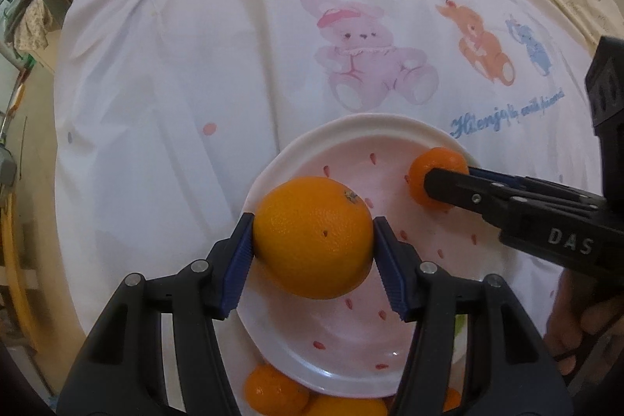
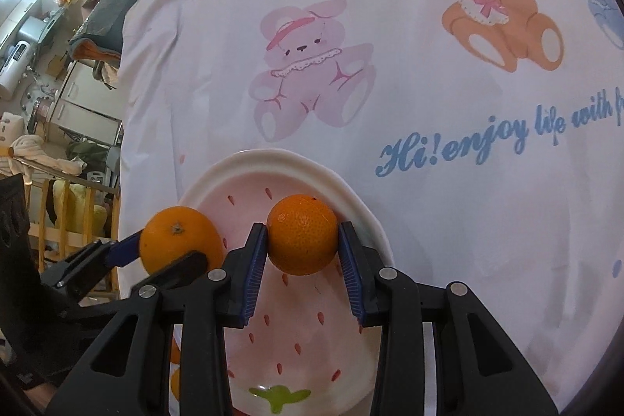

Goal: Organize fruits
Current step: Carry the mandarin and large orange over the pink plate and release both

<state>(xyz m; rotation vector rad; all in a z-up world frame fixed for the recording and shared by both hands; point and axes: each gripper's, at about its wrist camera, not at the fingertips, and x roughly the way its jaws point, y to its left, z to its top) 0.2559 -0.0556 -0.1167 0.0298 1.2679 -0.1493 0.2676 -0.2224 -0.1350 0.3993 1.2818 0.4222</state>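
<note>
Left gripper (image 1: 314, 252): clamped on large round orange (image 1: 312, 236), above pink strawberry-print ceramic plate (image 1: 351, 139). Right gripper (image 2: 302, 256): clamped on small orange mandarin (image 2: 302, 234), over plate's far rim. Advice: lower both fully before releasing, fruits apart, clear of rim.

Strawberry plate (image 1: 351, 127) centre bare; room there between both held fruits. Left gripper (image 1: 312, 248) with large orange (image 1: 312, 236) crowds plate's near-left side; right gripper (image 2: 302, 244) with mandarin (image 2: 302, 234) crowds far rim. Loose oranges (image 1: 273, 390) block near edge. Printed tablecloth (image 1: 195, 65) beyond plate open.
</note>
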